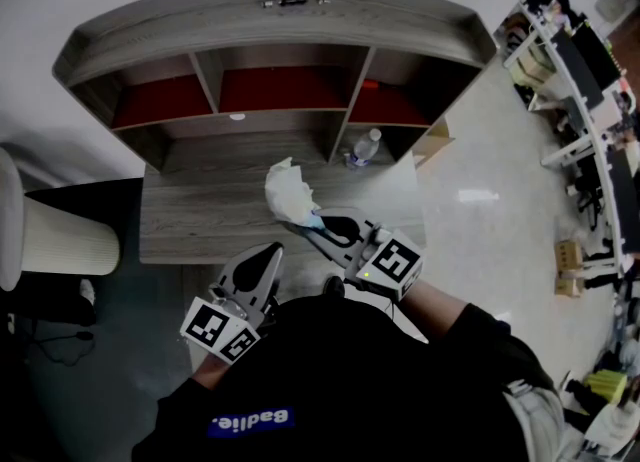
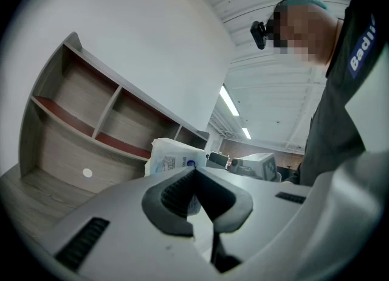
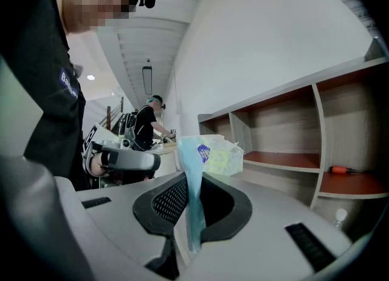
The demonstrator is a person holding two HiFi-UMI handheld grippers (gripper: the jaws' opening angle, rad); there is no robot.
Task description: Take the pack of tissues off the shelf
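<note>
The pack of tissues [image 1: 289, 193] is white and crumpled, with a blue end flap. It hangs above the wooden table [image 1: 200, 212], in front of the shelf unit [image 1: 280, 55]. My right gripper [image 1: 318, 223] is shut on the blue flap [image 3: 192, 204], and the pack's body [image 3: 217, 155] sticks out past the jaws. My left gripper [image 1: 273, 251] is lower and to the left, shut with nothing in it. In the left gripper view its jaws [image 2: 196, 179] meet, and the pack [image 2: 173, 158] shows beyond them, apart from them.
The shelf unit has red boards in its compartments. A screwdriver [image 3: 349, 169] with an orange handle lies on one. A water bottle [image 1: 365, 147] stands at the foot of the right divider. A pale ribbed cylinder [image 1: 55, 240] is at the left, desks [image 1: 590, 100] at the right.
</note>
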